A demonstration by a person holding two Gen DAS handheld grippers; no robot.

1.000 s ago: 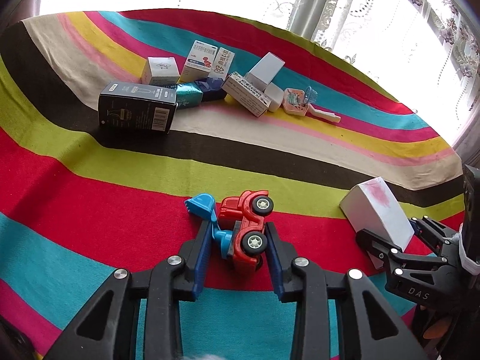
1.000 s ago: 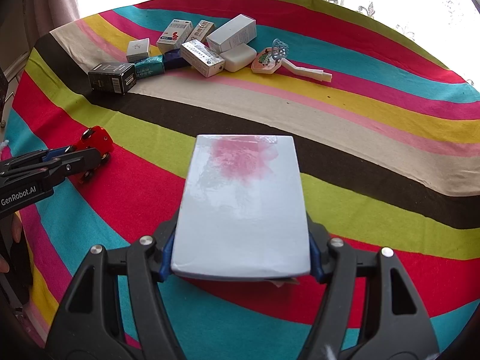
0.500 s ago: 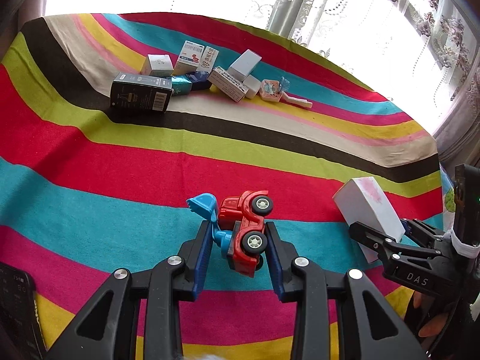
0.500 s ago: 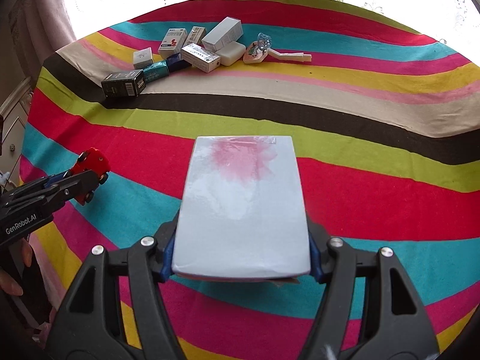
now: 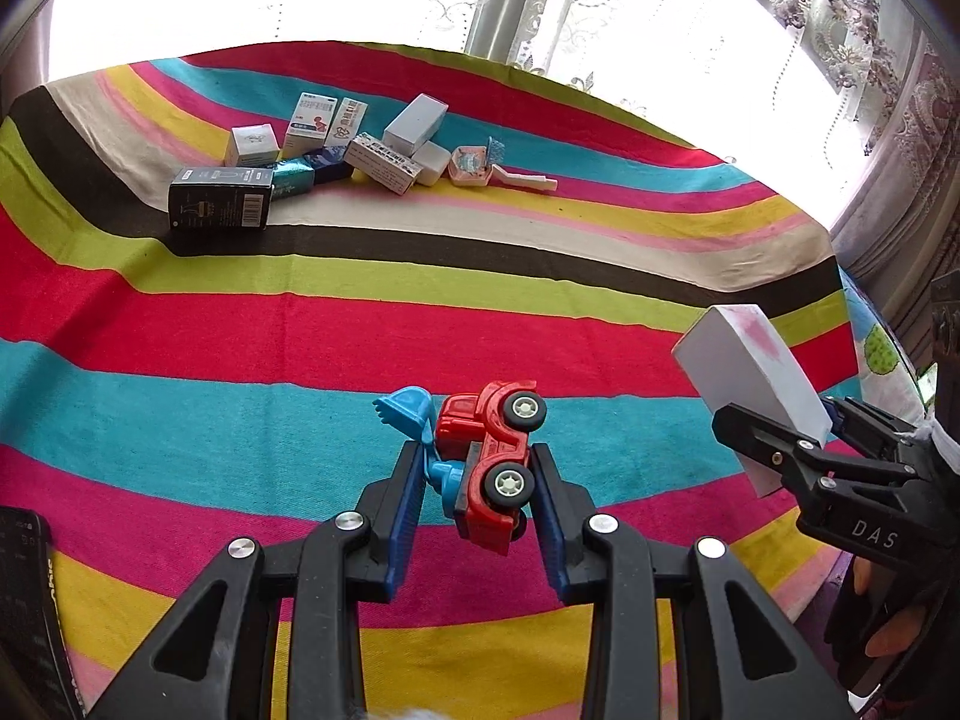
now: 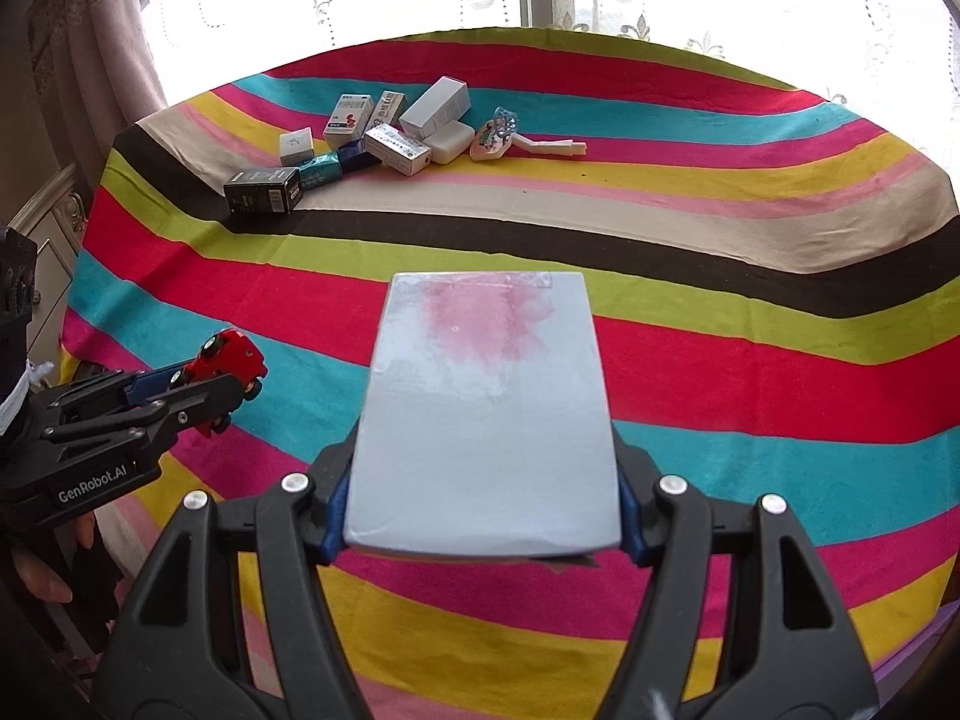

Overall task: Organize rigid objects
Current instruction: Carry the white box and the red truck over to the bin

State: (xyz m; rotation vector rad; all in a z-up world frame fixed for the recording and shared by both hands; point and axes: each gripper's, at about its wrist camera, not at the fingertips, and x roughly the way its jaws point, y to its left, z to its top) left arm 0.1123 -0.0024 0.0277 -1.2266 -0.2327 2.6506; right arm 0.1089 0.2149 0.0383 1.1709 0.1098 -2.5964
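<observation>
Left gripper point(image 5: 477, 480) raised, pinching red toy truck point(image 5: 492, 456), right gripper point(image 6: 480, 516) clamping white box point(image 6: 483, 414), both above striped cloth point(image 5: 240, 360), carton cluster point(image 6: 372, 138) far across cloth

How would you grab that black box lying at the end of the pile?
Probably across the two long sides of the black rectangular cardboard box, coming down from above. It lies flat on the striped cloth, and its near long side and left end are open. Its right end has a teal packet against it, so end-to-end tongs would likely bump that.
</observation>
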